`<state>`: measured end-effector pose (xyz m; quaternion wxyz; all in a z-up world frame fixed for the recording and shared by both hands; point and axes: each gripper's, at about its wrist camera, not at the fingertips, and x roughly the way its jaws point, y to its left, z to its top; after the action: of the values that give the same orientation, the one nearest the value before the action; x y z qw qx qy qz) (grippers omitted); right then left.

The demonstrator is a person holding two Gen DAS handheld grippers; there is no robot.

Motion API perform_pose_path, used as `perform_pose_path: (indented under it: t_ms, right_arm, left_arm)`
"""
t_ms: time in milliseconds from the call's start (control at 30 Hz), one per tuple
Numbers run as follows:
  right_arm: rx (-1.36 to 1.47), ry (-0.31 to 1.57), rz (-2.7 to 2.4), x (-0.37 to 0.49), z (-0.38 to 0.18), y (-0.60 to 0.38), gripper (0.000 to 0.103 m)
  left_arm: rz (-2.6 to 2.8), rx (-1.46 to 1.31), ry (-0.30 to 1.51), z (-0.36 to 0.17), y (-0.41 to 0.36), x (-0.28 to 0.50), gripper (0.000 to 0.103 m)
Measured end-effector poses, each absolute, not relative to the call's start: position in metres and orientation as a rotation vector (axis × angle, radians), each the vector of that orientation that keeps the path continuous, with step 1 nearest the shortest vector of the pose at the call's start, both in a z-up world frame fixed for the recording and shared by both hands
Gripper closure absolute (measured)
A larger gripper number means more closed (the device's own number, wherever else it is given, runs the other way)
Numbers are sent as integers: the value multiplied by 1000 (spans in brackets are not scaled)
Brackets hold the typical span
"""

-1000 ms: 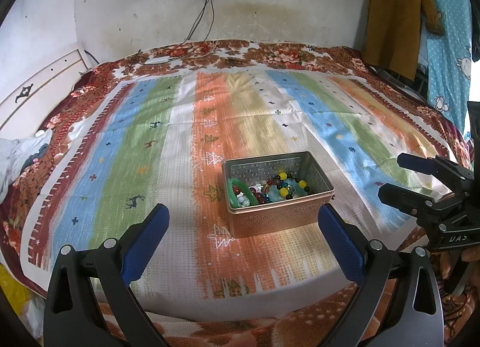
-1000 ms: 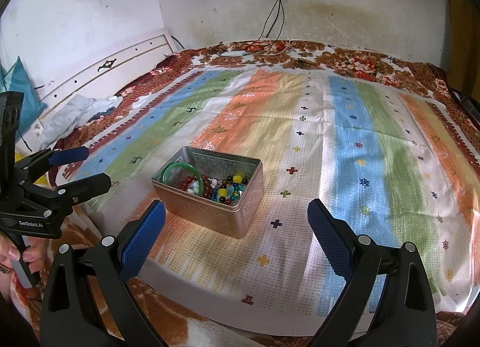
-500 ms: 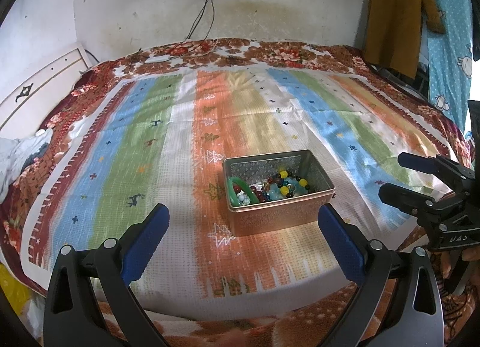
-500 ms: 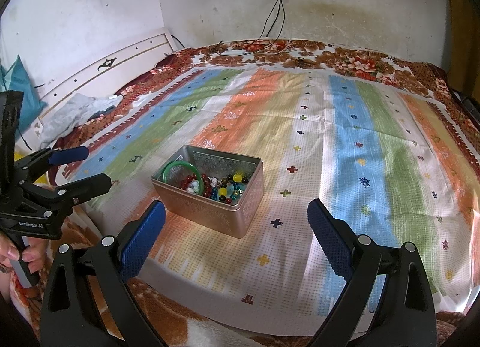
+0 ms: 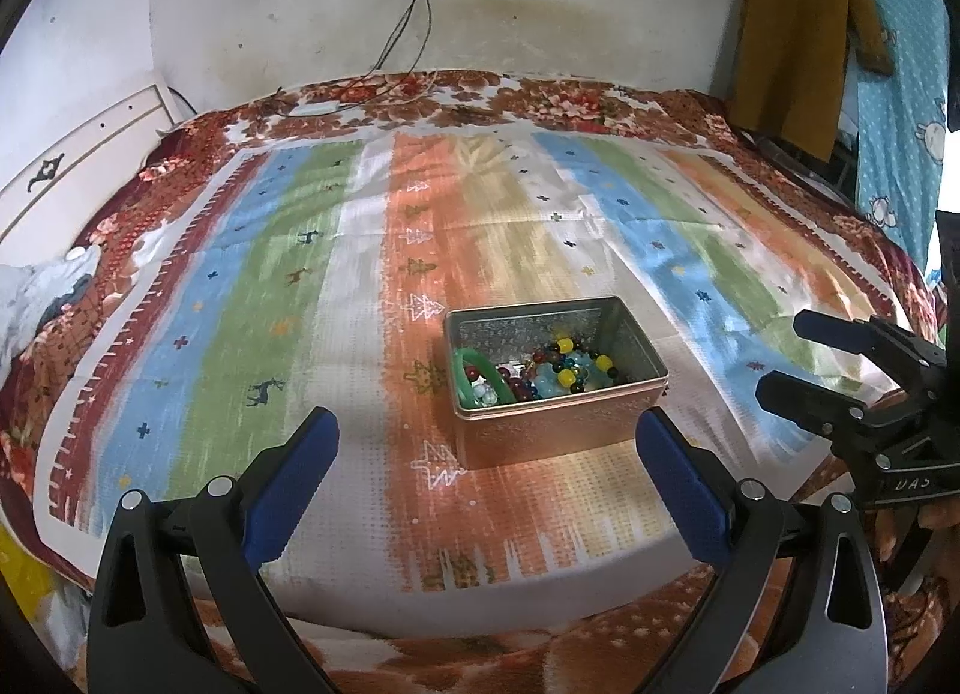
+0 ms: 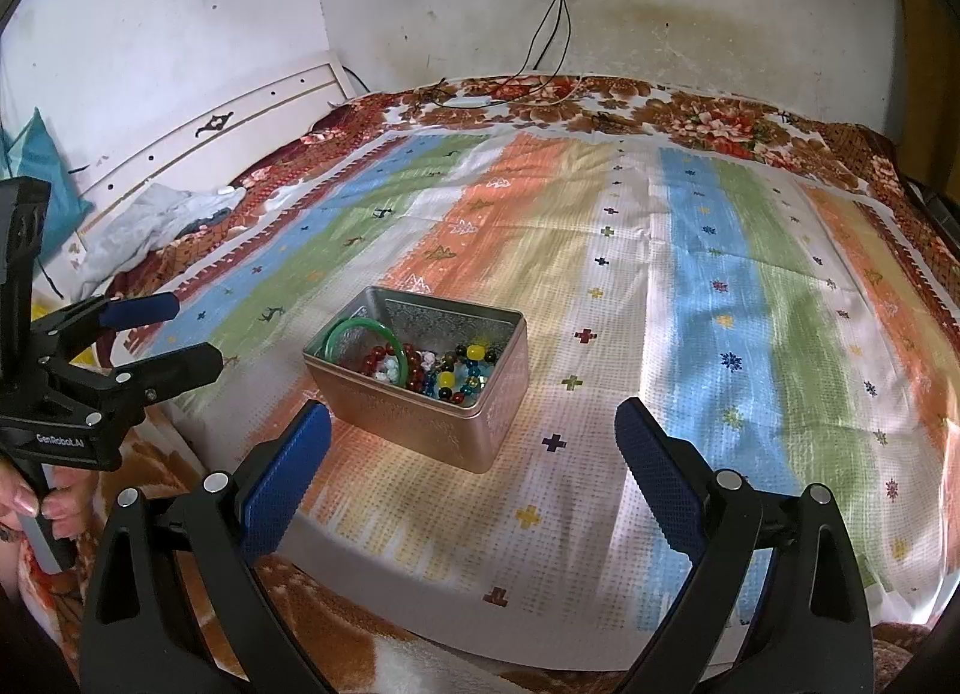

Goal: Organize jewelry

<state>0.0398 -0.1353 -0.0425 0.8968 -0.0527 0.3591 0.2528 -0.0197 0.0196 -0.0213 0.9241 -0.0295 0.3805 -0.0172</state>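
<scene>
A lidless metal tin [image 5: 558,442] [image 6: 420,424] stands on the striped bedspread near the bed's front edge. Inside lie a green bangle [image 5: 465,376] [image 6: 366,334] and a heap of coloured bead bracelets [image 5: 555,373] [image 6: 444,373]. My left gripper [image 5: 483,481] is open, held back from the tin with nothing between its blue pads. My right gripper [image 6: 471,466] is open as well, short of the tin and empty. Each gripper shows in the other's view: the right gripper [image 5: 798,358] at the right edge, the left gripper [image 6: 180,340] at the left edge.
The striped bedspread [image 5: 300,286] [image 6: 720,286] covers a wide bed. A white headboard [image 6: 198,135] runs along the left. Crumpled cloth [image 6: 150,220] lies by it. Cables [image 5: 414,33] hang from a wall socket. Clothes [image 5: 798,21] hang at the far right. A hand [image 6: 36,508] grips the left handle.
Both grippers stay open and almost still. The left wrist view has drifted slightly, so the tin sits marginally lower; nothing was taken hold of or let go.
</scene>
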Motion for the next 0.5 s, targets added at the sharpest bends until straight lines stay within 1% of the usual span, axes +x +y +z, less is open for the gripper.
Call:
perform_pose_path:
  t_ms: [500]
  right_arm:
    - [-110,744,524,40,-42,-135,7]
  left_arm:
    - [-43,-34,764,-17,17,-21,6]
